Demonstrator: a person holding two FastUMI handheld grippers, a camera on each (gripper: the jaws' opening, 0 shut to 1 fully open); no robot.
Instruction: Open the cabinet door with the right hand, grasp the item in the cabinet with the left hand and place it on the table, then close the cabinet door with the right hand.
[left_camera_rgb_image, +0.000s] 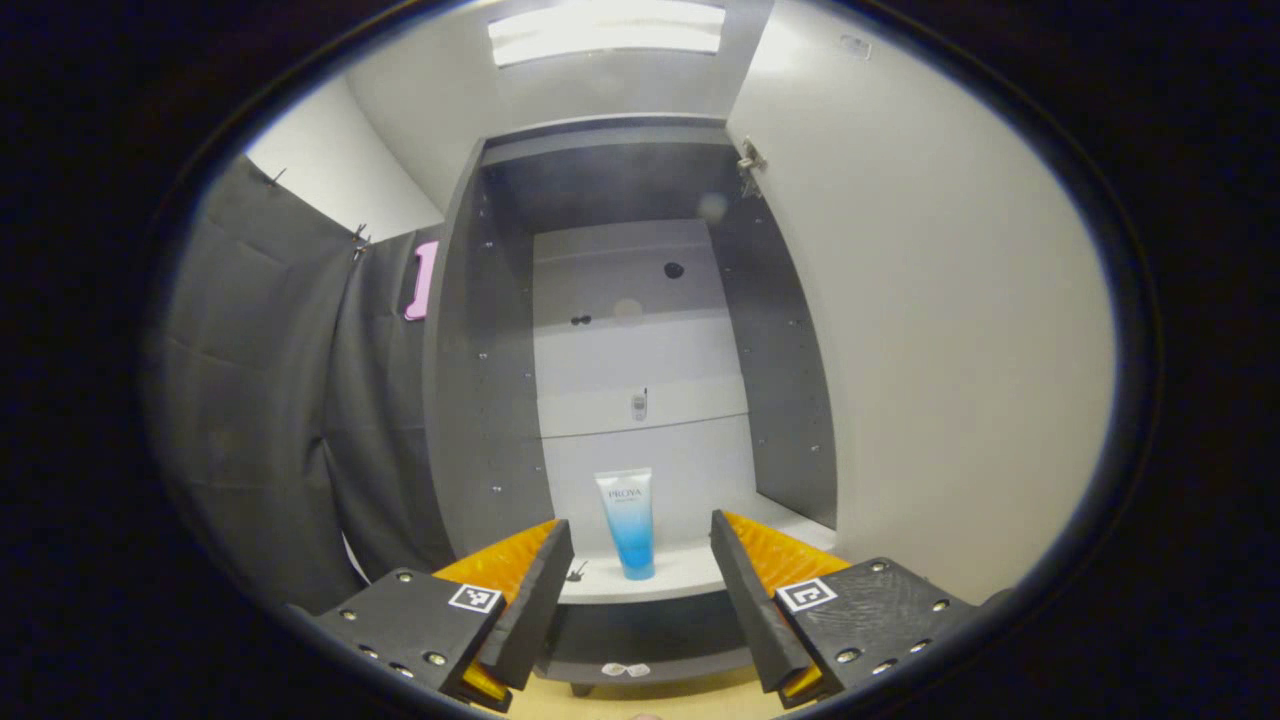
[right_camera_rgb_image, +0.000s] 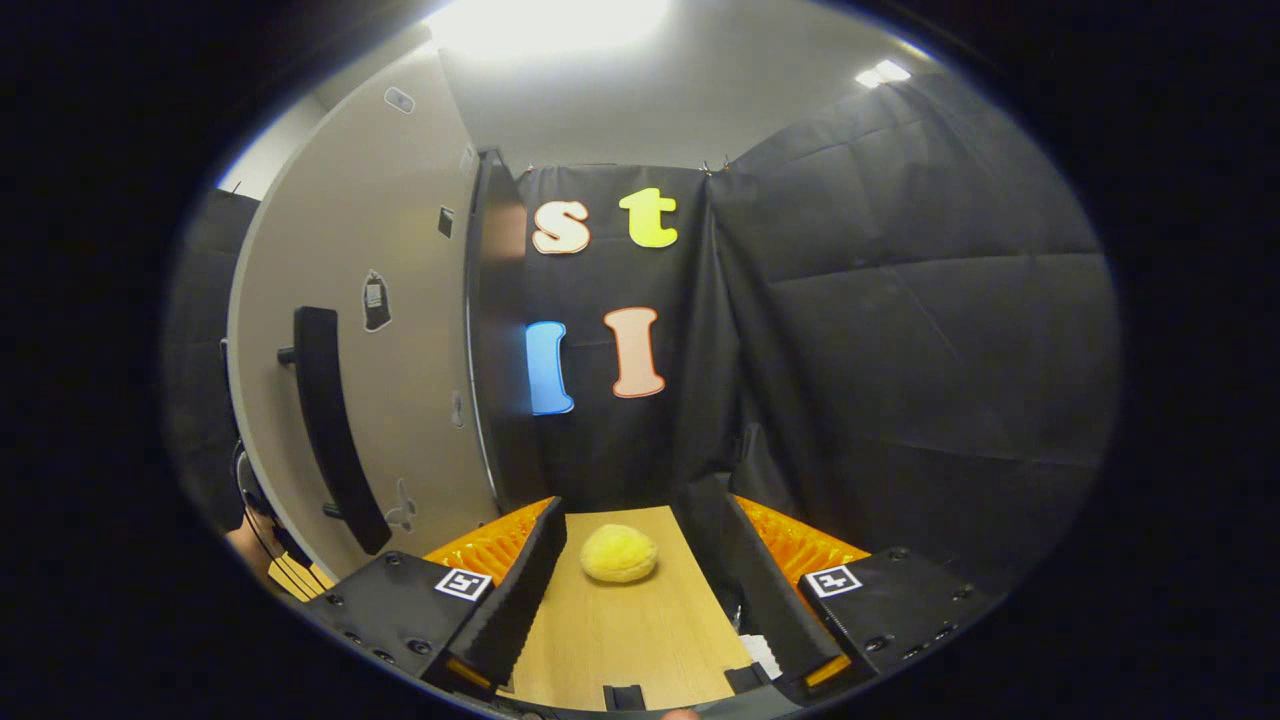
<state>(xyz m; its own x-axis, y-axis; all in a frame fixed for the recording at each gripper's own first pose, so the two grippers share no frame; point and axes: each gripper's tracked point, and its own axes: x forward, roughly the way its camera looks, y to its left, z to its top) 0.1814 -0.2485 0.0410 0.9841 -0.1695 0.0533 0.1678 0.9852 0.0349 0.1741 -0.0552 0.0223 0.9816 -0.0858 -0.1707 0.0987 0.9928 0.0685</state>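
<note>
Small lettering is printed near the top of the tube (left_camera_rgb_image: 627, 520), left unread, stickers (right_camera_rgb_image: 375, 300) on the cabinet door (right_camera_rgb_image: 420, 400) are too small to be made out.

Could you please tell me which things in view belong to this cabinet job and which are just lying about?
Part of the job:
- cabinet door, open
- door handle
- tube standing on the cabinet shelf
- table
- left gripper, jaws open
- right gripper, jaws open

Just lying about:
- yellow round object on the table
</note>
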